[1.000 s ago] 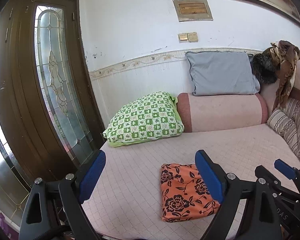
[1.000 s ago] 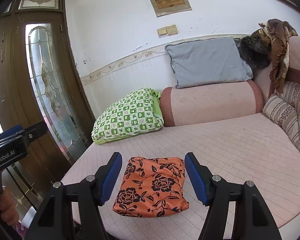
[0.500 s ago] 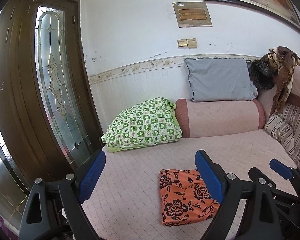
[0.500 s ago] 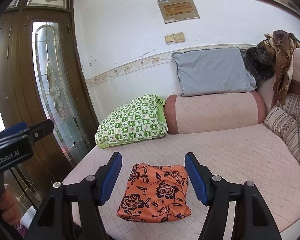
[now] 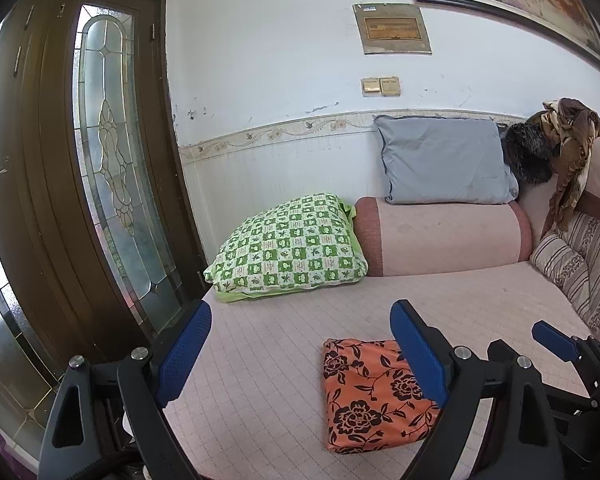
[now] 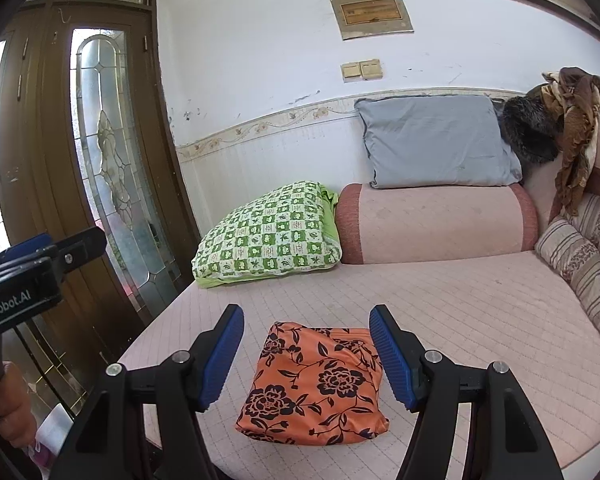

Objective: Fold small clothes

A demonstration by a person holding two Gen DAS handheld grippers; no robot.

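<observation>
Right up front, the right gripper hangs over the near edge of the sofa with its blue-padded jaws parted wide and nothing between them, the pads clear of any cloth. Just past them lies the folded orange garment, a neat packet with a black flower print, flat on the pink quilted sofa seat near its front edge. Over on the left side the left gripper stands wider still, jaws spread and empty above bare seat; the garment sits below and beside its right finger, and no contact shows. In the right wrist view the left tool's black body comes in from the left edge, and white lettering on it reads "enRobot.AI", the first letter cut off by the frame. Beneath it a hand grips the handle.

Further back, a green checked pillow leans against the end of a pink bolster, with a grey cushion propped on top of the bolster. A brown scarf is draped over the sofa back at far right. On the white wall a small framed plaque hangs above a pair of switches; its writing is too small to read. A wooden door with leaded glass stands at left.
</observation>
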